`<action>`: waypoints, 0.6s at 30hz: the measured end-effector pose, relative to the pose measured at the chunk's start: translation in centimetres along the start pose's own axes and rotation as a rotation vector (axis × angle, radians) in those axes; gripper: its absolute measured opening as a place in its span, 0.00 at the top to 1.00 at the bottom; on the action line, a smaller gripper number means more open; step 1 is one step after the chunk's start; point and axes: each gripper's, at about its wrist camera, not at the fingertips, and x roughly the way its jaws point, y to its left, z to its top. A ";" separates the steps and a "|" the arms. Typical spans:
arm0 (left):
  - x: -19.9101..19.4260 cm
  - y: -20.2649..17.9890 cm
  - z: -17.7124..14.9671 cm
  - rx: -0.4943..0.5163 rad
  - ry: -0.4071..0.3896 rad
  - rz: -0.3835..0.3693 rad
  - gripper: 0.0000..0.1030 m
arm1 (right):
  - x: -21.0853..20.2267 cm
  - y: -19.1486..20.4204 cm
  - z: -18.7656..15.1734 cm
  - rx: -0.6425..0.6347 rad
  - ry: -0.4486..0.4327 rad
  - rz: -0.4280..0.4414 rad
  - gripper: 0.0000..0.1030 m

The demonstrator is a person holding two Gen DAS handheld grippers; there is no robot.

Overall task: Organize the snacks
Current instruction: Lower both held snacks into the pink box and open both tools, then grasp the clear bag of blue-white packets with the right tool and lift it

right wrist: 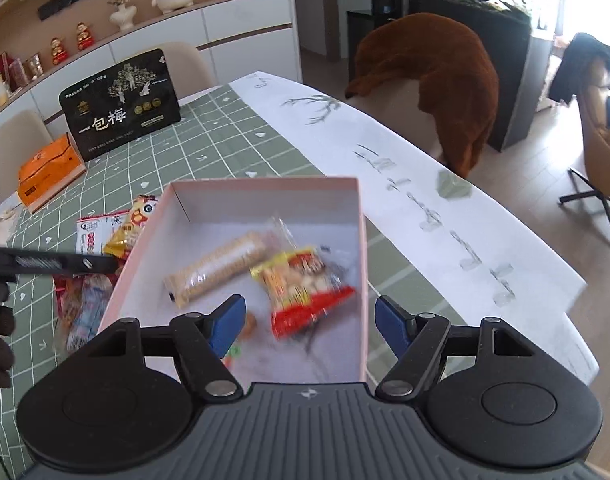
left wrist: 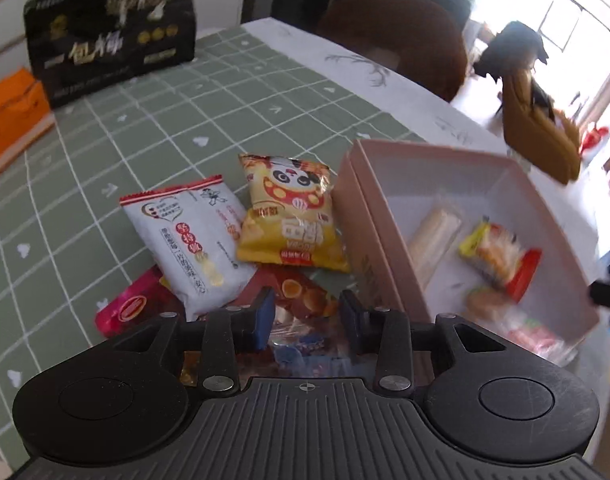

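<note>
Reaching for the loose pile falls to your left gripper [left wrist: 307, 322]: the brown snack packet [left wrist: 305, 296] lies on the desk [left wrist: 185, 112] just ahead of and below its fingers, which stand partly apart, gripping nothing; your right gripper [right wrist: 309, 322] hangs over the pink box [right wrist: 265, 184], fingers wide apart, empty, the red-and-yellow packet [right wrist: 305, 292] lying inside below them

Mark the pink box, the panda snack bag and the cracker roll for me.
pink box [right wrist: 357, 216]: right wrist view, on its right wall's rim.
panda snack bag [left wrist: 291, 220]: left wrist view, middle of the yellow front.
cracker roll [right wrist: 217, 268]: right wrist view, mid-length of the roll.
</note>
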 end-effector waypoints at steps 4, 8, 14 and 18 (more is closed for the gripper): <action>-1.4 -1.2 -2.6 0.081 -0.004 -0.007 0.72 | -2.0 -0.1 -2.2 0.000 -0.022 -0.025 0.30; -3.7 -1.5 -5.5 0.073 -0.007 -0.047 0.75 | -2.4 1.3 -3.5 -0.066 -0.019 0.001 0.35; -6.3 0.3 -9.2 -0.122 -0.006 -0.180 0.75 | 0.3 4.6 -2.5 -0.065 0.051 0.104 0.60; -8.0 2.9 -10.7 -0.239 -0.049 -0.136 0.75 | 3.1 5.5 -1.5 -0.016 0.103 0.106 0.60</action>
